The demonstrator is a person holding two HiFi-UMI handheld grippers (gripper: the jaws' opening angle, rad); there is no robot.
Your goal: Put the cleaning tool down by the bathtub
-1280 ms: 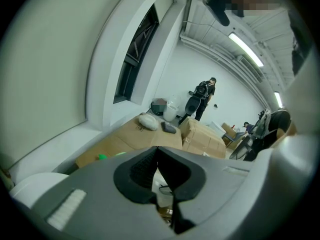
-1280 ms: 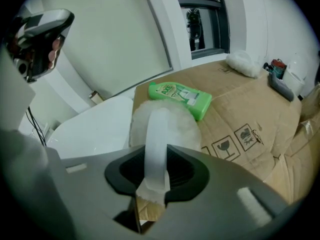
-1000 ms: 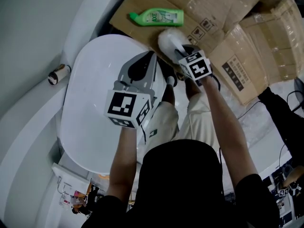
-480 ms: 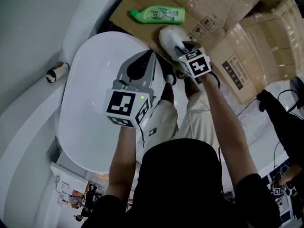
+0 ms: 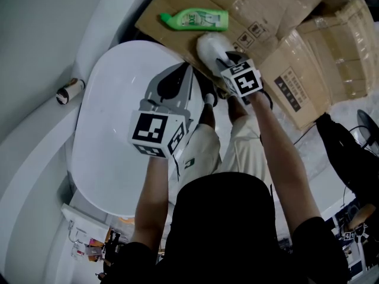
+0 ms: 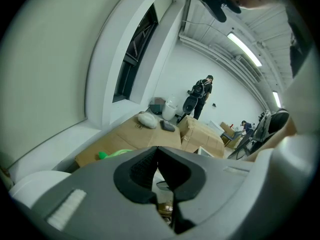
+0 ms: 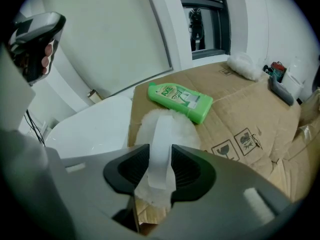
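Bathtub [image 5: 112,129]: white oval that fills the left and centre of the head view. Its right rim meets the edge of the flattened cardboard [image 5: 278,16].

Left gripper [image 6: 157,156]: mid-frame above the tub in the head view. Its jaws are closed pad against pad with nothing between them, so it takes no part in the placing.

Cleaning tool [image 7: 162,129]: upper centre of the head view. Its fluffy white head lies on the cardboard just beside the tub's rim, below the green bottle [image 5: 195,20].

Right gripper [image 7: 160,154]: just right of the tool's head in the head view. Its jaws have just been opening. The tool's flat white handle stands between them, and the pads look barely clear of it on both sides.

Task done: the tool appears to be down at its place by the bathtub, and the grip seems to have been let go.

Task left: by my reading, only drawing the right gripper back off the handle without dragging the head along.

Tool long axis: in the right gripper view it runs from the jaws at lower centre straight up the frame. In the head view it slants from lower right to upper left.

Tool pointing: the head leads, aimed toward the green bottle, and the handle end trails back into the right gripper.
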